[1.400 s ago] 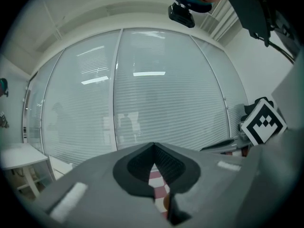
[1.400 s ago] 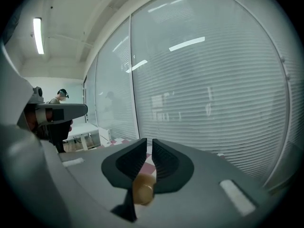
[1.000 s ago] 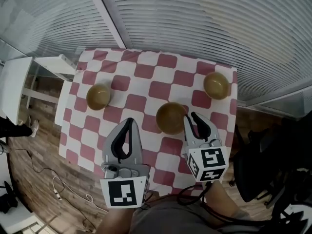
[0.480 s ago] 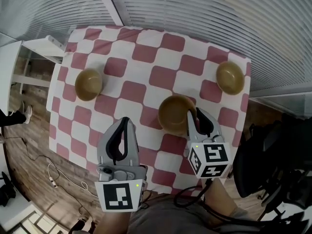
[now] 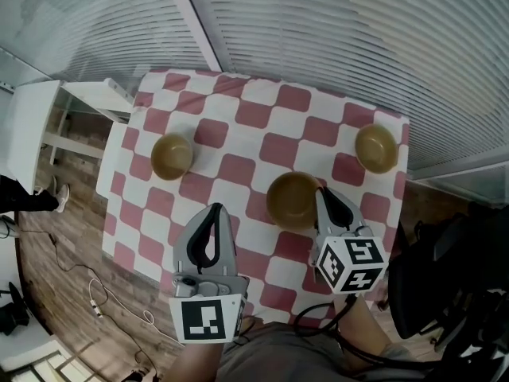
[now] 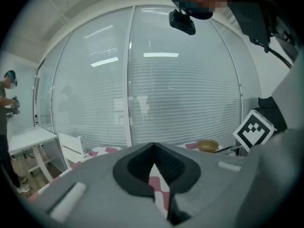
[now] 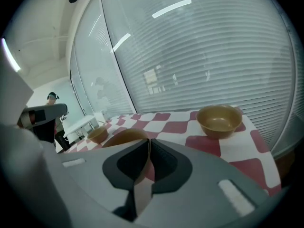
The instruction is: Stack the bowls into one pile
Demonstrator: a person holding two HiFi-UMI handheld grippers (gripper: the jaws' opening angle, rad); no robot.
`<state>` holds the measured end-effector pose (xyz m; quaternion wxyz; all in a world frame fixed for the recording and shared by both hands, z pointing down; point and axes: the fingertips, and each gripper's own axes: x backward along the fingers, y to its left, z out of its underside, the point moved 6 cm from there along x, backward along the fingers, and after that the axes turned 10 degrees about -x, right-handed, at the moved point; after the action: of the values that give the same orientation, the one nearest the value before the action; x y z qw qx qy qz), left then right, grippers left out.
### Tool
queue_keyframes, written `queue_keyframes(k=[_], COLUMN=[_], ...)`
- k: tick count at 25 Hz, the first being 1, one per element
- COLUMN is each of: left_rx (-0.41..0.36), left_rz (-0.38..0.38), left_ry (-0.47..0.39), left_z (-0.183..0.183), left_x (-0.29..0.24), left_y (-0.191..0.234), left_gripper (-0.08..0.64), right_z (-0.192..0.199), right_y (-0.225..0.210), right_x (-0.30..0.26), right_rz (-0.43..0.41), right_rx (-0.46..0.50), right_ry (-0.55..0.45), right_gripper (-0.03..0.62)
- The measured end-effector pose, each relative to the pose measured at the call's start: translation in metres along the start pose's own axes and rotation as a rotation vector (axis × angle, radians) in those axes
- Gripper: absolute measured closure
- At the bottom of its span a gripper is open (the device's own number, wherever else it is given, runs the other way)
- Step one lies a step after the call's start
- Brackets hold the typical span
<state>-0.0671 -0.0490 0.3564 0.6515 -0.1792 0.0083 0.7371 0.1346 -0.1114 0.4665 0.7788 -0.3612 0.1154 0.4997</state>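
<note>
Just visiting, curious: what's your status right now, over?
Right gripper jaws just closed onto middle bowl rim. Left gripper shut, empty. Unstacked: left bowl, right bowl. Nothing in the way.

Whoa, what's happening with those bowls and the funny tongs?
A person works two tongs over a checkered table. The right tongs have just been closing and now pinch the rim of the middle bowl. The left tongs are shut with nothing in them. The left bowl and the far right bowl sit apart, so nothing is stacked yet.
</note>
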Motion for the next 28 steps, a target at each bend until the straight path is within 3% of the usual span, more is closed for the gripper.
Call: queue_keyframes(k=[9,16,22,28], left_rx=[-0.016,-0.009,-0.007,0.031], left_rz=[-0.008,0.005,-0.015,-0.027], left_ry=[-0.113,-0.243,-0.285,-0.250], left_z=[-0.038,-0.065,-0.071,-0.050], left_x=[0.023,0.028,0.024,0.016], left_y=[0.040,0.108,0.170,0.212], left_gripper=[0.560,0.560,0.560,0.560], right_z=[-0.070,-0.104,-0.117,-0.104], right_y=[0.064,0.130,0.191,0.230], right_x=[0.026,0.020,-0.011,-0.058], right_rz=[-0.050,-0.053,-0.079,-0.103], right_rx=[0.013,0.011,0.034,0.051], right_ry=[-0.159,-0.242,-0.256,-0.202], right_gripper=[0.551,0.551,0.551,0.551])
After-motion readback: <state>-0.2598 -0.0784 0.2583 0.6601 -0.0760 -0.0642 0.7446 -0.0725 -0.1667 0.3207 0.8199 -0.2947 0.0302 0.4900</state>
